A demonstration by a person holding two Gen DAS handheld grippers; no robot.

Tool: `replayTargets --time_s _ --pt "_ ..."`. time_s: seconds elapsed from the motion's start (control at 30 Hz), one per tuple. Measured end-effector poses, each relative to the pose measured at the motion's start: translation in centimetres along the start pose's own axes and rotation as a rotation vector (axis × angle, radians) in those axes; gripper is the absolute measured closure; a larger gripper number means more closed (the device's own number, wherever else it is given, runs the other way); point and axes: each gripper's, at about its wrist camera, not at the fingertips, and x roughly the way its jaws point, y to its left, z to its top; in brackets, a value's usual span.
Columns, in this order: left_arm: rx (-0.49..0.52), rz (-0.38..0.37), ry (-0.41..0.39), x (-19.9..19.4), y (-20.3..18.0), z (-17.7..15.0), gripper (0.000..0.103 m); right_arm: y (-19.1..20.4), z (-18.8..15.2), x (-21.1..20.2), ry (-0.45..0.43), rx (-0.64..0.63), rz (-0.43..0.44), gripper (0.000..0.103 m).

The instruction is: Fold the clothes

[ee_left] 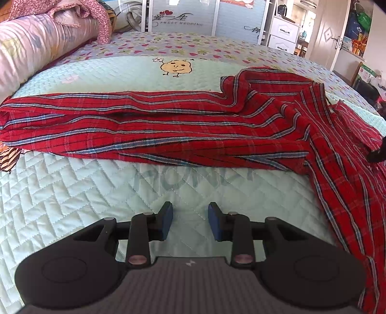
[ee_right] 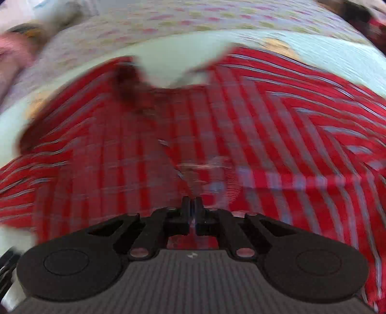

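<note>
A red plaid garment [ee_left: 168,128] with blue stripes lies stretched in a long band across the pale green quilt [ee_left: 72,193]; its right part drapes toward the bed's near edge. My left gripper [ee_left: 190,207] hovers open over bare quilt just in front of the garment, with nothing between its blue pads. In the blurred right wrist view the garment [ee_right: 241,120] fills most of the picture. My right gripper [ee_right: 192,200] has its fingers almost together, pinching a ridge of the fabric that rises to the tips. A dark tip [ee_left: 376,154] shows on the cloth at the right edge.
A rolled pink and lilac duvet [ee_left: 29,48] lies along the bed's left side. Behind the bed stand printed wardrobe doors [ee_left: 183,17], a white drawer unit [ee_left: 284,33] and a door [ee_left: 330,36]. Boxes and bags crowd the floor at far right.
</note>
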Motion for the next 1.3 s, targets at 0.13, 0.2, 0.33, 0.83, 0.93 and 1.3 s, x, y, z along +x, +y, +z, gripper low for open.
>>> replayTargets --time_s 0.13,0.2,0.33,0.83,0.93,1.3 --pt "0.006 0.003 -0.010 0.0 -0.1 -0.2 0.068 -0.4 2.3 -2.9 -0.211 0.027 0.065 0.045" --pt "0.002 0.006 -0.008 0.0 -0.1 -0.2 0.068 -0.4 4.3 -2.9 -0.263 0.044 0.089 0.044" --pt "0.003 0.004 -0.004 0.0 -0.1 0.0 0.068 -1.2 8.5 0.6 -0.243 0.131 0.132 0.045" --pt "0.008 0.003 -0.006 0.0 -0.1 -0.1 0.068 2.5 11.8 10.9 -0.065 -0.012 -0.019 0.059" --pt "0.006 0.001 -0.001 0.0 -0.1 0.0 0.068 1.7 12.3 10.5 -0.064 -0.029 -0.030 0.098" --pt "-0.006 -0.008 0.017 0.0 0.1 0.4 0.066 -3.7 8.7 0.3 -0.176 0.096 0.217 0.100"
